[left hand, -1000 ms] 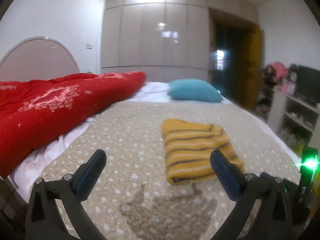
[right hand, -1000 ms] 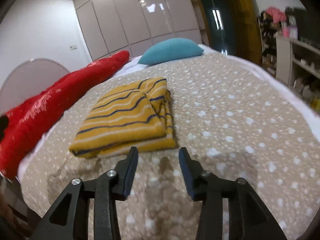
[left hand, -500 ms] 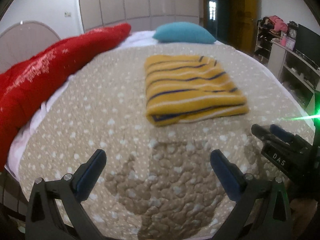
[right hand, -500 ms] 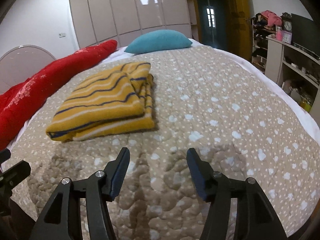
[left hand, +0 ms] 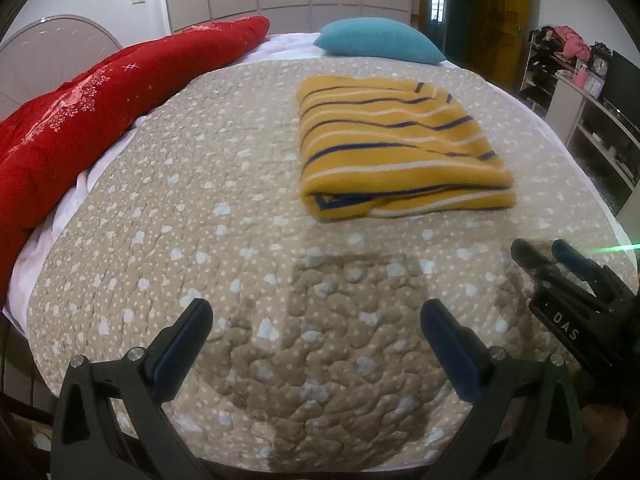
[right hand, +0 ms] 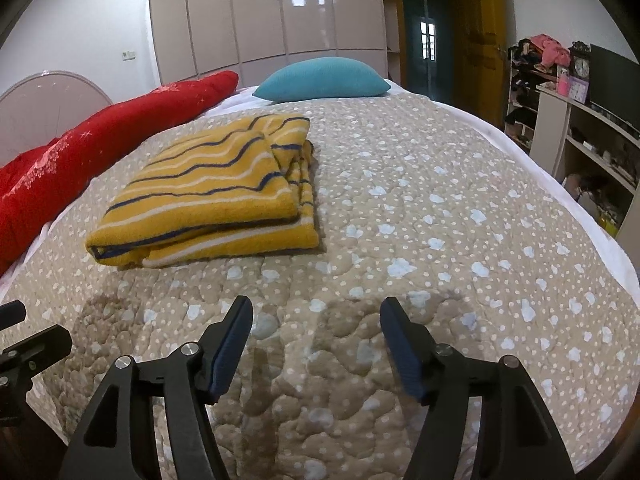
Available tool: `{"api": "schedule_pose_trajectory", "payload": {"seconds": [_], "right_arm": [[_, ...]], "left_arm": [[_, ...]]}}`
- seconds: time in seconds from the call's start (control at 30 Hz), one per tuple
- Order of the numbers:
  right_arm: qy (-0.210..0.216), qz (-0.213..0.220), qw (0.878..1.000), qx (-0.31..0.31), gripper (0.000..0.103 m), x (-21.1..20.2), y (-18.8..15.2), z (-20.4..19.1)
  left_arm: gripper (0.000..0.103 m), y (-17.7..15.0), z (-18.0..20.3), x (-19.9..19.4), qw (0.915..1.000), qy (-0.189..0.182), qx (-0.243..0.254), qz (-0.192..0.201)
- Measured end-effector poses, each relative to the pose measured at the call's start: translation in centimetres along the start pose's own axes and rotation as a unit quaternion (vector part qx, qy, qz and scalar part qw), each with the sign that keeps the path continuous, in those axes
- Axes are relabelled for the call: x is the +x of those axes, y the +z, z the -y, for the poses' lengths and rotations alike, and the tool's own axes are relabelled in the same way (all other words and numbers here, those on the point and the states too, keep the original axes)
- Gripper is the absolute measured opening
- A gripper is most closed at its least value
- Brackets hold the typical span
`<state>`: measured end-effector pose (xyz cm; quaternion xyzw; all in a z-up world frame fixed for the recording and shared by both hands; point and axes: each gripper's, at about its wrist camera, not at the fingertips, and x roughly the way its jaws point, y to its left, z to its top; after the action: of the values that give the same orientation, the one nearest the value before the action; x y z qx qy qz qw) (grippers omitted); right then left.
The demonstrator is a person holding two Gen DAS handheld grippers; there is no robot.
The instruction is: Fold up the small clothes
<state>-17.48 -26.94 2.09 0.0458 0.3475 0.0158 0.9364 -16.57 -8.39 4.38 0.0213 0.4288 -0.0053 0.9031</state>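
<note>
A yellow garment with navy and white stripes (left hand: pixel 396 148) lies folded into a flat rectangle on the beige dotted bedspread (left hand: pixel 200 208). It also shows in the right wrist view (right hand: pixel 216 192), left of centre. My left gripper (left hand: pixel 316 320) is open and empty, held above the near end of the bed, well short of the garment. My right gripper (right hand: pixel 316 316) is open and empty too, also near the foot of the bed. The right gripper shows at the right edge of the left wrist view (left hand: pixel 560 268).
A red quilt (left hand: pixel 80 120) lies along the left side of the bed. A teal pillow (left hand: pixel 376 40) sits at the far end. Shelves with clutter (right hand: pixel 580 128) stand to the right. Wardrobe doors (right hand: pixel 260 20) line the back wall.
Both grippers have pulled back toward the foot of the bed and risen. The right gripper's jaws have opened wider. The folded garment has stayed in place.
</note>
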Motion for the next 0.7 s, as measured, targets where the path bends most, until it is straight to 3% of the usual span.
{"api": "schedule_pose_trajectory", "payload": {"seconds": [0.7], "right_arm": [[-0.006,0.0,1.0,-0.014,0.073,0.4,-0.2,-0.5]], "left_arm": [[0.103,-0.3,-0.1,1.1,0.9996,-0.005,-0.002,-0.027]]}}
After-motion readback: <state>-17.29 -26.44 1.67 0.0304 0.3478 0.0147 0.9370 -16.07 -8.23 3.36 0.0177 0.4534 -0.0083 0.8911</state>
